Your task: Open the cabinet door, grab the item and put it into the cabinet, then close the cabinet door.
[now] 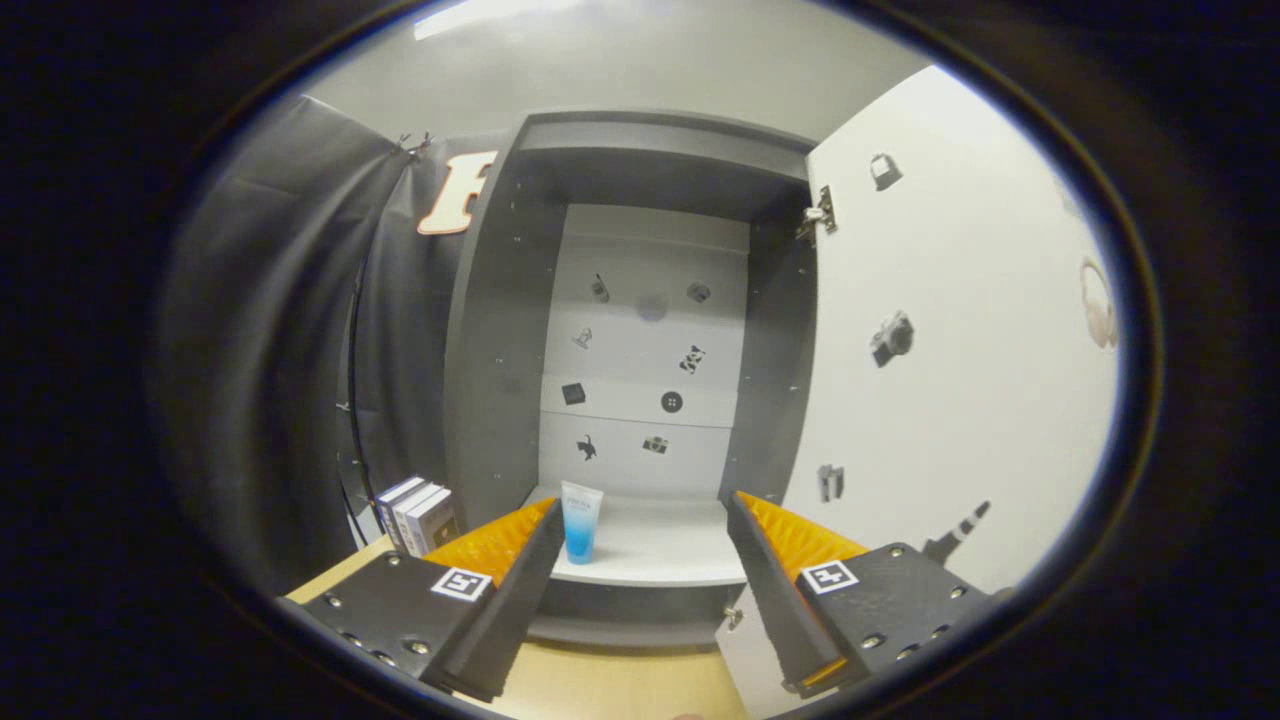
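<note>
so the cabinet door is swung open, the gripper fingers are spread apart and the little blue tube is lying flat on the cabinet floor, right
Not quite. In the gripper view the small blue and white tube stands upright on the white cabinet floor, not flat. The rest holds: the white cabinet door is swung open, and the gripper has its fingers spread apart, holding nothing.

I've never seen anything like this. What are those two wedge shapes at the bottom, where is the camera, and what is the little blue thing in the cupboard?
The camera rides on a hand-held gripper and looks along its two fingers, the wedges. They are spread open and hold nothing. Ahead stands a grey cabinet; its white door is swung open beside the right-hand finger. The blue thing is a small tube, upright on the cabinet's white shelf, just beyond the left-hand finger. A few books stand on the wooden table outside.
</note>
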Demonstrator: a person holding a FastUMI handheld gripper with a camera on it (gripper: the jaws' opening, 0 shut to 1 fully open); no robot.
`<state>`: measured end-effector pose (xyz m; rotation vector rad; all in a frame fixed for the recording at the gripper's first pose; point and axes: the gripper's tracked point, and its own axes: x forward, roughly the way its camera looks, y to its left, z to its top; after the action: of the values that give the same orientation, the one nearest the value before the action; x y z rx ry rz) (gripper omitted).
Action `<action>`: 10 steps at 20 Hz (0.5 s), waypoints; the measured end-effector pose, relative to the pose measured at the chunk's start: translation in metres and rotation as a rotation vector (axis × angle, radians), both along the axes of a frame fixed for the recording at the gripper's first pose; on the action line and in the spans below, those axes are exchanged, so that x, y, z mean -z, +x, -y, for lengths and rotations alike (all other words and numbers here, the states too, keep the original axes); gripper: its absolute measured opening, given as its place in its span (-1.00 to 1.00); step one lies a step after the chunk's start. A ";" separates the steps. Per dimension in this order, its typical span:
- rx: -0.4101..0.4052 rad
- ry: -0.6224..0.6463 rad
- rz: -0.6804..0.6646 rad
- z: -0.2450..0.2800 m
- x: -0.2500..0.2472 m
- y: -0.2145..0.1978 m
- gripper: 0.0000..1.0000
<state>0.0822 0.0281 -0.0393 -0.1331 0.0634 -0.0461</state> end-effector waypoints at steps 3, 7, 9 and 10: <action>0.031 0.008 0.000 0.020 -0.006 -0.037 0.94; 0.137 0.020 0.018 0.066 -0.016 -0.090 0.94; 0.188 0.028 0.021 0.090 -0.019 -0.118 0.93; 0.208 0.035 0.026 0.099 -0.022 -0.133 0.94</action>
<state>-0.0503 -0.0708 -0.0170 -0.0905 0.0518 -0.2546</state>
